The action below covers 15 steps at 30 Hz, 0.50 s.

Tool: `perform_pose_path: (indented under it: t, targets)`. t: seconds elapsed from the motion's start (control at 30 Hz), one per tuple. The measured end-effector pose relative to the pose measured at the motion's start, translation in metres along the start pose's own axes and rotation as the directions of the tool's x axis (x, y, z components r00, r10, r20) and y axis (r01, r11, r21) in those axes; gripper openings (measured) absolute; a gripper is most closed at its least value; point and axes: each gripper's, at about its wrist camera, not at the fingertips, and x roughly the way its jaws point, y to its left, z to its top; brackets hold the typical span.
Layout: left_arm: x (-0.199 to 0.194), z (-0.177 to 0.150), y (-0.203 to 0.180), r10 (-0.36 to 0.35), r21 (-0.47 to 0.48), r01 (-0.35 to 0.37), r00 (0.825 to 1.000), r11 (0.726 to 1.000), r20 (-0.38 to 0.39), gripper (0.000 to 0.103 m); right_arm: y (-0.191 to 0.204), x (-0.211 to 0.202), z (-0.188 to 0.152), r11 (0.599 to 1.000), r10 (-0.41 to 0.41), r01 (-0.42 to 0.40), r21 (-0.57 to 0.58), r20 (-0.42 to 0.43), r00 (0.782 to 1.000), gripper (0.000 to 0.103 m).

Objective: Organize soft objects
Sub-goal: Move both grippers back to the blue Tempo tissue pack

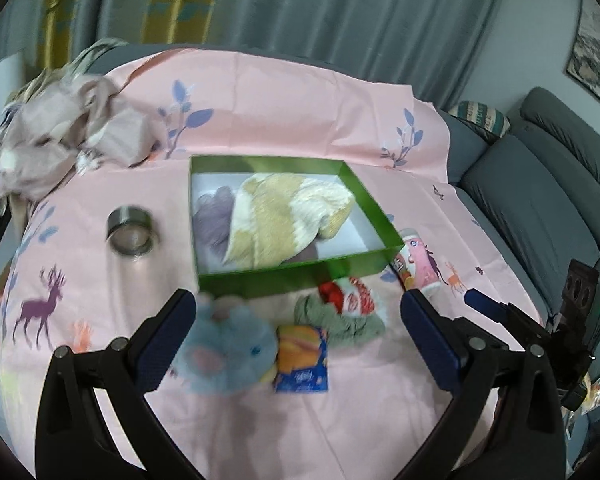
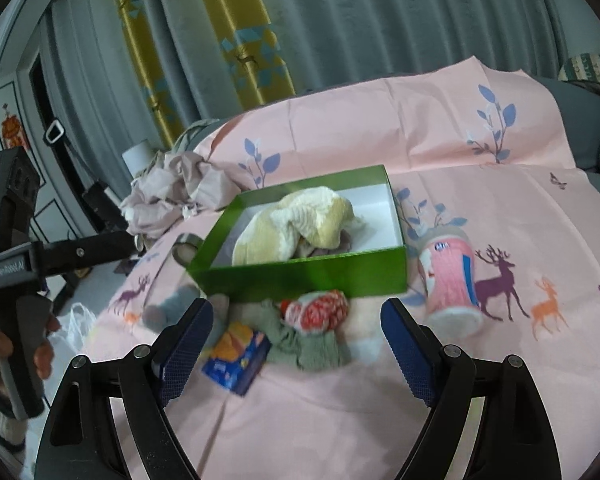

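Green box point(image 1: 300, 280) anchors it all, yellow knit point(image 1: 288, 216) already inside. Left of its near wall lies the blue plush point(image 1: 228, 352), then snack packet point(image 1: 302, 360), then grey-green sock point(image 1: 340, 320). Both claws, left claw point(image 1: 300, 344) and right claw point(image 2: 296, 344), gape empty. Risk: snagging the packet along with the sock.

An open box point(image 1: 296, 276) sits mid-worktop on a printed cloth point(image 1: 300, 100), with a knitted piece point(image 1: 288, 216) lying inside. Left of the box stands a metal cup point(image 1: 131, 231); far left lies a crumpled cloth heap point(image 1: 60, 132). A cup point(image 1: 418, 262) lies tipped at the box's right near corner. Nearer than the box, left to right: a plush toy point(image 1: 228, 348), a small packet point(image 1: 302, 360), bundled socks point(image 1: 344, 312).
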Motion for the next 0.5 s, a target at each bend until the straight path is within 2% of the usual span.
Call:
perform_pose_path:
  t: [0.27,0.5]
  targets:
    - [-0.021,-0.046,0.024,0.038,-0.056,-0.039,0.999,0.998,-0.016,0.102,0.018,-0.008,-0.028,0.995,-0.048,0.045,-0.085,-0.043,0.998,0.086]
    - [-0.015,-0.084,0.026,0.106,-0.035,-0.108,0.993,0.994,-0.053,0.102,0.039,-0.005,-0.058,0.985,-0.089,0.076,-0.152,-0.078,0.993,0.086]
